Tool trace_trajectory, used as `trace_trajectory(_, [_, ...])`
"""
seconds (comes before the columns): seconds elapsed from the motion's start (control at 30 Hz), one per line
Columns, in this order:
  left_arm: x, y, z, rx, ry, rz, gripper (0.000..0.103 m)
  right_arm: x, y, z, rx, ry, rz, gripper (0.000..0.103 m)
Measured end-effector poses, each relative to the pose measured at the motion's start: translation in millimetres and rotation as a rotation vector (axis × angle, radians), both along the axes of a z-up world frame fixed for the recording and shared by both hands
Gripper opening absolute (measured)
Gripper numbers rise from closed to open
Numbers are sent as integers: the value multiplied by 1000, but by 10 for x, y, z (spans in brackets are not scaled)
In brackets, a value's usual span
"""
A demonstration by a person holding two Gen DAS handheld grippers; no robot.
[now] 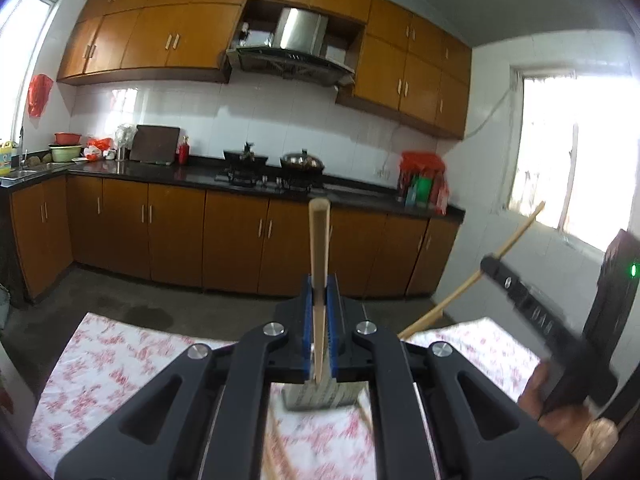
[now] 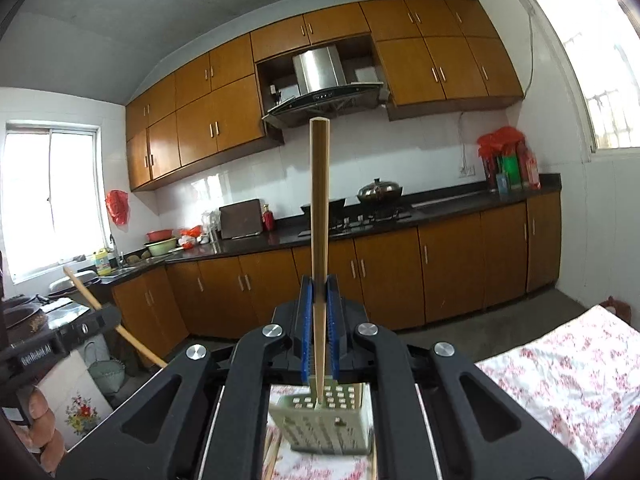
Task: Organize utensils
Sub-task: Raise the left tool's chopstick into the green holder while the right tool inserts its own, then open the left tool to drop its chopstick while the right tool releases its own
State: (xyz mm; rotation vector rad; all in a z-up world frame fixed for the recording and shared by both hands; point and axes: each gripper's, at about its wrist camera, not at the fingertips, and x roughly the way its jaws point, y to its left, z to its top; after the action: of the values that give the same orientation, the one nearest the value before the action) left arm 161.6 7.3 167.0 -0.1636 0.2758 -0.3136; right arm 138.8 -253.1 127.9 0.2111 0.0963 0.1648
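Gripping one chopstick each: left gripper [image 1: 319, 292] chopstick [image 1: 319, 240], right gripper [image 2: 319, 292] chopstick [image 2: 319, 200]; jaws clamped.

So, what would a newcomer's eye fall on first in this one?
Each gripper is clamped on a single wooden chopstick pointing straight ahead: the left gripper holds the left chopstick, the right gripper the right chopstick. Below the fingers stands a perforated metal utensil holder on a floral tablecloth.

Open air lies ahead of both claws, floor [image 1: 120, 292] and cabinets [image 1: 236, 240] well beyond. Below, a perforated holder [image 2: 324, 424] stands on the desk [image 1: 100, 364]. The right claw [image 1: 496, 266], blurred, seemingly crowds the left's right side.
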Motion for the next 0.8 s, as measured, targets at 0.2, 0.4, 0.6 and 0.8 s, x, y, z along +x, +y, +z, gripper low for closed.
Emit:
trace_trajectory(0.2, [237, -175, 55, -16, -90, 54, 8, 228, 51, -147, -36, 22, -26, 8])
trace_trajectory(0.4, [630, -368, -362, -3, -14, 53, 8, 387, 135, -412, -56, 110, -31, 8])
trace_trajectory(0.6, [847, -412, -668, 14, 70, 41, 8, 389, 174, -469, -71, 145, -21, 10])
trace_trajectory(0.8, [705, -291, -566, -9, 39, 44, 26, 176, 78, -267, -39, 97, -36, 31])
